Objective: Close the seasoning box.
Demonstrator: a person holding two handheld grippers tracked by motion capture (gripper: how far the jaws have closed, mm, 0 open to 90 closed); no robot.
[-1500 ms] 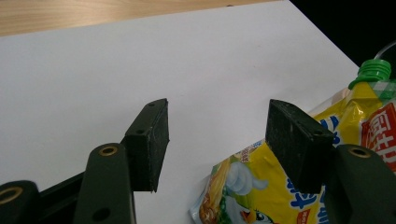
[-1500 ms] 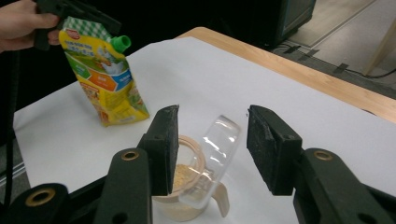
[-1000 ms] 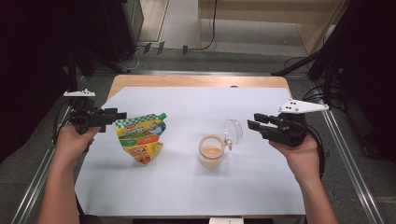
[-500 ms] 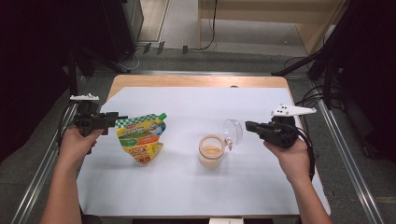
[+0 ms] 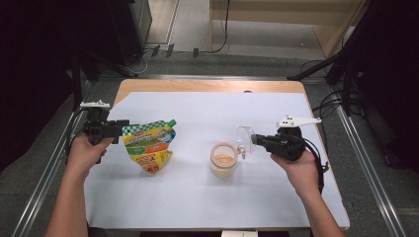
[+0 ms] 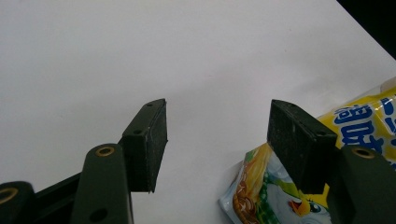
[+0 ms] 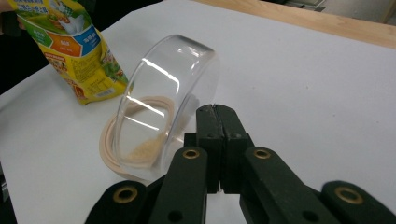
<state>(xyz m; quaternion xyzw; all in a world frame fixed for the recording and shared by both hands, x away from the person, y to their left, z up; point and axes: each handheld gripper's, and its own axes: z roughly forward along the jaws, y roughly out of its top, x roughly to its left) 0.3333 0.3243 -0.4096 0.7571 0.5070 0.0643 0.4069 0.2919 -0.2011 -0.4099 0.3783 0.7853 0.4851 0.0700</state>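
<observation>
Jar (image 5: 223, 161): seen just below the centre of the high view, on the white table cover; a wide tan-rimmed container, standing upright and uncovered.
Jar contents: a shallow layer of pale, grainy powder is seen at the bottom; most of the jar is judged unfilled.
Clear lid (image 7: 163, 100): seen tilted on edge at the centre of the right gripper view, its lower edge just at the jar's rim; nothing is held inside it.
Right gripper (image 5: 255, 139): its jaws are pressed together just beside the lid; whether the lid's edge is pinched between them cannot be told.
Pouch (image 5: 149, 146): seen left of centre in the high view, well apart from the jar; a yellow and green spouted bag, its green cap on, so it is judged unopened.
Left gripper (image 6: 217, 140): its jaws are held apart just beside the pouch's lower corner, with nothing between them.
Done: the jar is uncovered and the lid is lifted clear.
Left: the pouch is to be gripped and opened, and pouring into the jar is judged as pending.
</observation>
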